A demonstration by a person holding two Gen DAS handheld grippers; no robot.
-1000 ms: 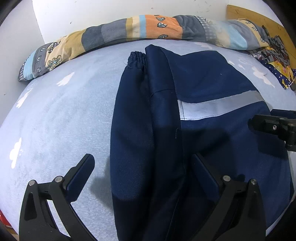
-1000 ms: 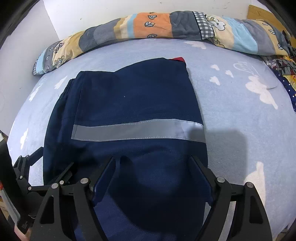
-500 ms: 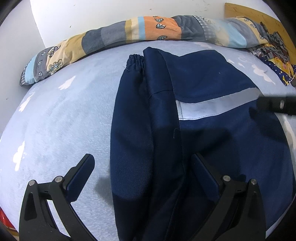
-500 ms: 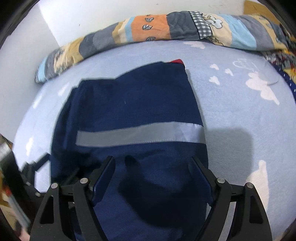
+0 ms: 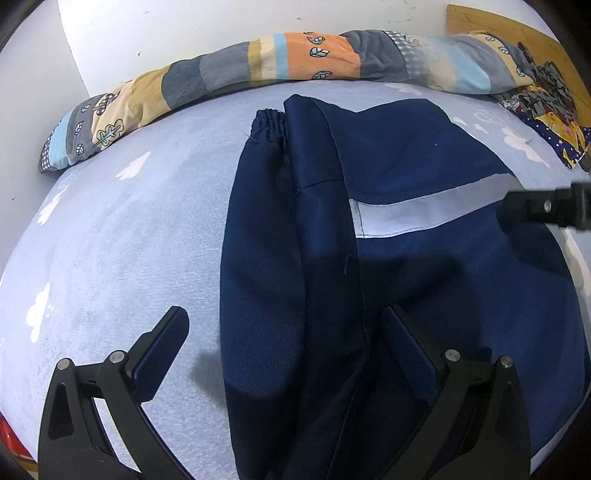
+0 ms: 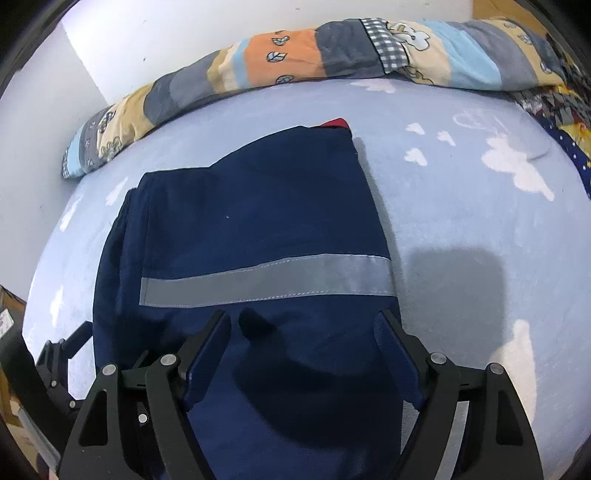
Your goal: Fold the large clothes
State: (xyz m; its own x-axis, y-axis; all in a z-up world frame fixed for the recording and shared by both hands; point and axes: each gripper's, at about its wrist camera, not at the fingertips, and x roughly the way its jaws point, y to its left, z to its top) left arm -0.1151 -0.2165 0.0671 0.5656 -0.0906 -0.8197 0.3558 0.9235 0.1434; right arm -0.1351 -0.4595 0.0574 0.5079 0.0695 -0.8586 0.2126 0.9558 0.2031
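A navy jacket (image 5: 406,177) with a grey reflective stripe (image 5: 424,214) lies flat on the pale blue bed sheet (image 5: 129,240), its left sleeve (image 5: 258,221) folded in along the body. My left gripper (image 5: 286,332) hangs open over the jacket's near left part, one finger over the sheet and the other over the cloth. In the right wrist view the same jacket (image 6: 251,206) and stripe (image 6: 266,280) fill the middle. My right gripper (image 6: 303,332) stands open just above its near right part, casting a shadow. A red edge (image 6: 334,122) shows at the far corner.
A rolled patchwork quilt (image 5: 295,62) runs along the white wall at the back. A heap of patterned clothes (image 5: 546,107) lies at the far right by a wooden board (image 5: 491,22). A cardboard box (image 6: 9,314) stands past the bed's left edge.
In the left wrist view the right gripper has risen a little along the right edge. The right wrist view has rolled slightly. The jacket and the left gripper have not moved.
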